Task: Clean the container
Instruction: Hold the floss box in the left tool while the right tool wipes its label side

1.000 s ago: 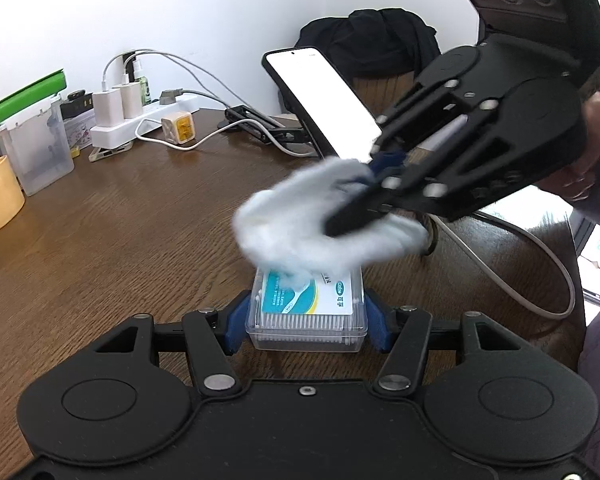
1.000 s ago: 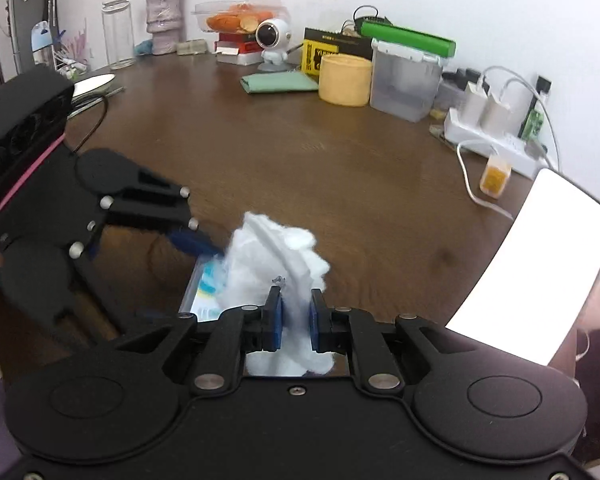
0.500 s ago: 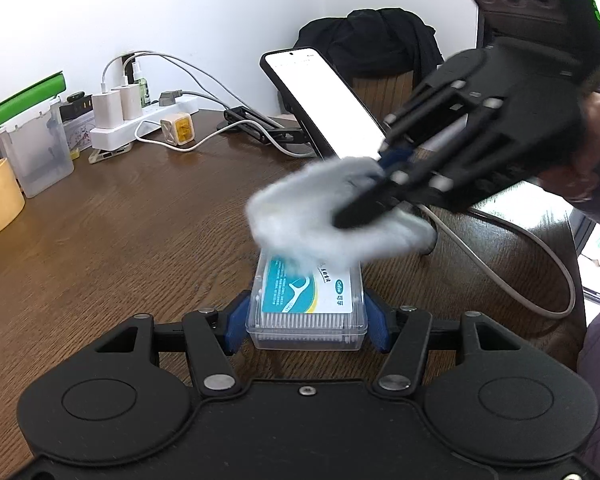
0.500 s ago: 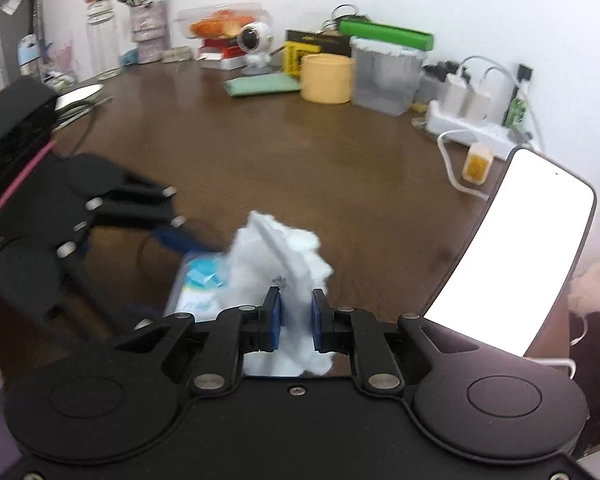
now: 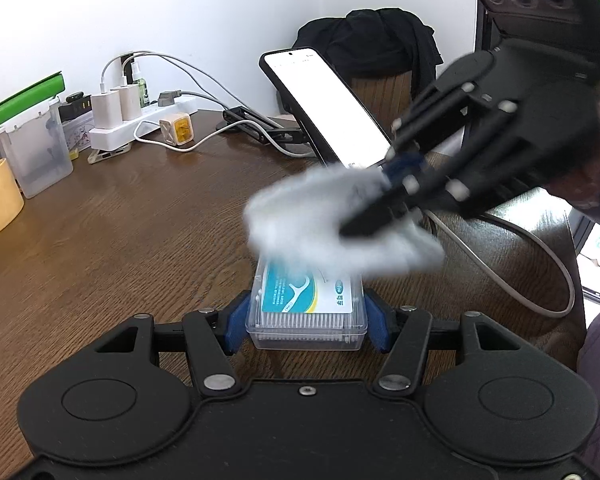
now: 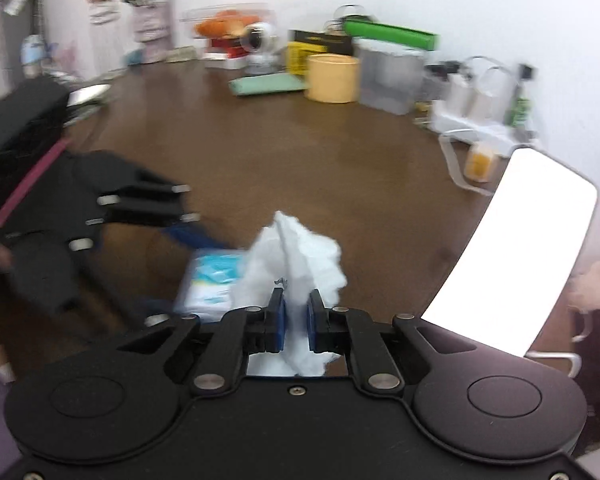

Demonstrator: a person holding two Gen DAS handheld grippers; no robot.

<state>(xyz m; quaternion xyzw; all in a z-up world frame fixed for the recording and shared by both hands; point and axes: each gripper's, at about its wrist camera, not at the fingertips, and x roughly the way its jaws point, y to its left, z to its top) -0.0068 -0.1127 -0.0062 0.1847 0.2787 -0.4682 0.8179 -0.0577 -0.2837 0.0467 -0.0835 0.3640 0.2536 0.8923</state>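
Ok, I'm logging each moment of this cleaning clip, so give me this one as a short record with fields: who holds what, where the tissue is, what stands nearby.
left hand-held gripper: shut on the clear plastic floss-pick box
right hand-held gripper: shut on the crumpled white tissue
tissue position: over the box's far end, blurred
box support: brown wooden table
nearby: lit phone on a stand, white power strip

A clear floss pick box (image 5: pixel 306 312) is showing a teal, yellow and white label with a floss pick drawing; its small print is too tiny to read. No other lettering is reading clearly anywhere.
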